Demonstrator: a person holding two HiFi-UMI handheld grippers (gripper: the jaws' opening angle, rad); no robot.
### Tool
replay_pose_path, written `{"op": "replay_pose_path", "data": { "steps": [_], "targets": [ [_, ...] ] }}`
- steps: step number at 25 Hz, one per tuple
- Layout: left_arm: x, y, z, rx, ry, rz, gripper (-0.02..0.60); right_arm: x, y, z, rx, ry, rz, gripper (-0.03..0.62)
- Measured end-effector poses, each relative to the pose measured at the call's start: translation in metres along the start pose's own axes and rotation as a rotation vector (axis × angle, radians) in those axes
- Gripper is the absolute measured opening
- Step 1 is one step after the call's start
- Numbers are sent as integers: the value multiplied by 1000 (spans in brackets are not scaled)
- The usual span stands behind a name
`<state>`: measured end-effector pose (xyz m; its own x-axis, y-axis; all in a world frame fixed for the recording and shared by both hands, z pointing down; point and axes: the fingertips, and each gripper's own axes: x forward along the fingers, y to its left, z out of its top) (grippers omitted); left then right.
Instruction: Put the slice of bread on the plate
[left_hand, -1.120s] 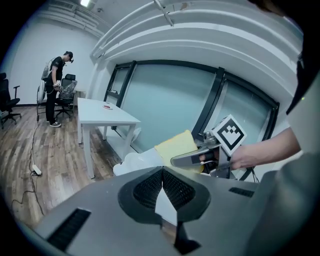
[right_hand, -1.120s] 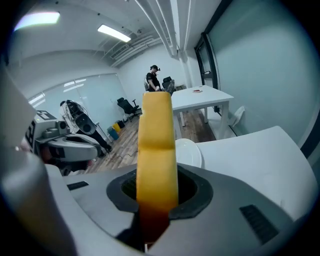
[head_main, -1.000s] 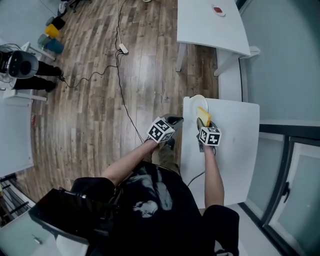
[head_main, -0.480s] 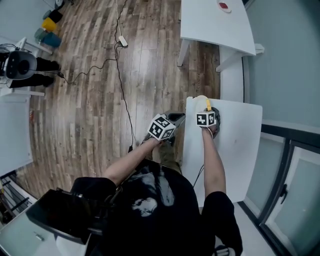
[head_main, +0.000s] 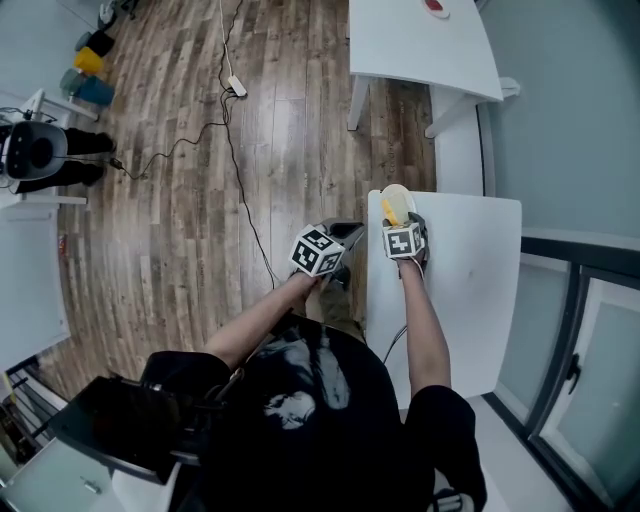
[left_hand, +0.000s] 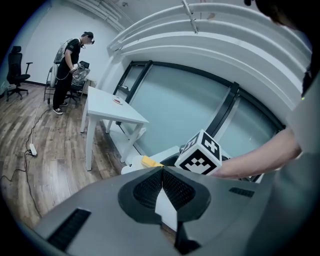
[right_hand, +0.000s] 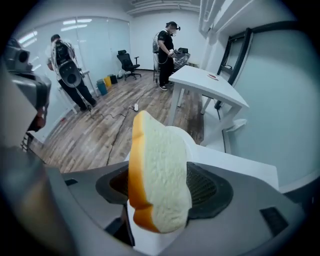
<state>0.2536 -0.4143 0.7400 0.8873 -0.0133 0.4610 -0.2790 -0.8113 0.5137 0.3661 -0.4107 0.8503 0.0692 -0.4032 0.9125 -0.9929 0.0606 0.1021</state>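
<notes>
Opening right tool | bread slice upright between its jaws | over plate

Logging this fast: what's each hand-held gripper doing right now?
Left hand-held gripper: shut, empty.
Right hand-held gripper: jaws opening, bread standing between them.

Overhead and close claw cameras share the plate

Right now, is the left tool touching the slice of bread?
Apart. The head view shows the left tool, jaws shut, off the edge of the table, with a gap to the slice of bread over the plate.
</notes>
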Motion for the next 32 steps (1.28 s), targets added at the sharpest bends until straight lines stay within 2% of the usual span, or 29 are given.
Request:
{"op": "replay_pose_path", "data": {
  "steps": [2,3,9,15,18,20,23,26,29,32],
  "targets": [
    [2,-1,3,5,1,-2,5,-5,12,-4,4,-15,66,309],
    [3,-1,4,7,2,-2,5,-9,14,-7,18,-22,80,311],
    [3,-17,1,34,17,-19,5,-56,15,-19,151,-180,44,306],
    [-11,-43,11,90,-13,-49,5,-133,11,-20,318,-409,-3,96],
    [-17,-61,8,135,2,-66,5,-165,16,-27,447,-480,61,80],
    [-20,-71,2,167,23,-65,5,-182,19,-35,491,-508,54,78],
    [-33,-80,5,218,11,-45,5,-210,20,-43,515,-561,-13,15],
    [-47,-85,20,275,-39,-2,5,-231,19,-48,528,-605,-52,11],
    [-54,-83,33,257,-89,11,5,-236,17,-48,530,-619,-63,11],
    [-55,-86,34,260,-95,3,5,-242,16,-46,530,-636,-66,11]
  ]
}}
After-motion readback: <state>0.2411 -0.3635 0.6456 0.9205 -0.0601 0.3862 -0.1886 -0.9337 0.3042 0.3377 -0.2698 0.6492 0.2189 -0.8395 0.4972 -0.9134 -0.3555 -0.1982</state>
